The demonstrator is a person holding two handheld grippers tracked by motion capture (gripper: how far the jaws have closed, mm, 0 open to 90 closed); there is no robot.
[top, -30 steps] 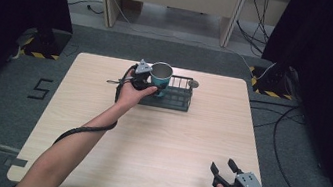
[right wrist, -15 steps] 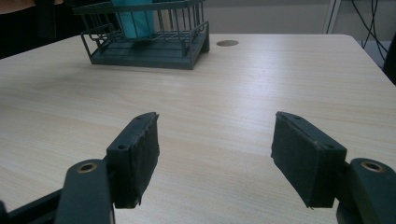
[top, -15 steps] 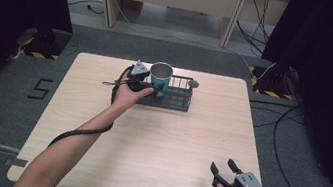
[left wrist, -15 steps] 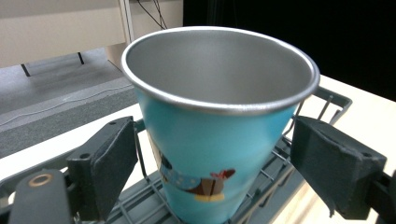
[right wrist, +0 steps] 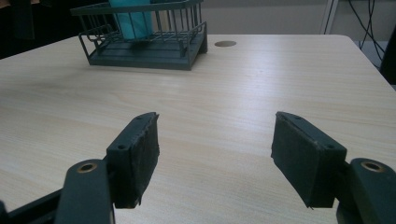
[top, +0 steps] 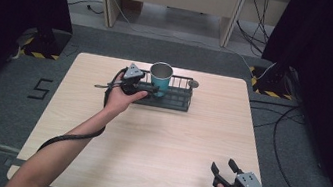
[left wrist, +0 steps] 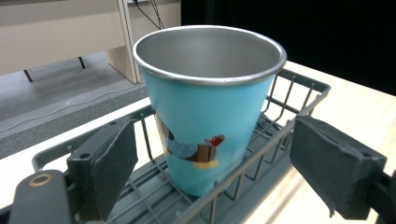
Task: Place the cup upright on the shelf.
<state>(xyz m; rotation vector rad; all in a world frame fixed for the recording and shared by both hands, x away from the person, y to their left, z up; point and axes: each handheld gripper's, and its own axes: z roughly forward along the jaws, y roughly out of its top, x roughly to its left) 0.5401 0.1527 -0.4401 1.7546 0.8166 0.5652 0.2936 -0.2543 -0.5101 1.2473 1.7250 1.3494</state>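
My left gripper (top: 151, 89) is at the far side of the table (top: 156, 142), at the left end of the wire rack (top: 173, 100). Its jaws stand wide apart, one on each side of the blue cup (left wrist: 210, 116), with clear gaps to the cup wall on both sides in the left gripper view. The cup stands upright inside the rack, in its left part, metal rim up. In the left gripper view the rack wires cross in front of the cup's base, and the bottom frame edge cuts off the lower parts of both jaws. From the high view my left hand (top: 121, 97) covers most of the gripper body, so jaw-to-rack contact cannot be determined there.

My right gripper (top: 226, 170) is at the near right corner of the table, well apart from the rack, jaws wide and holding nothing. In the right gripper view the cup's top is cut off by the frame edge.
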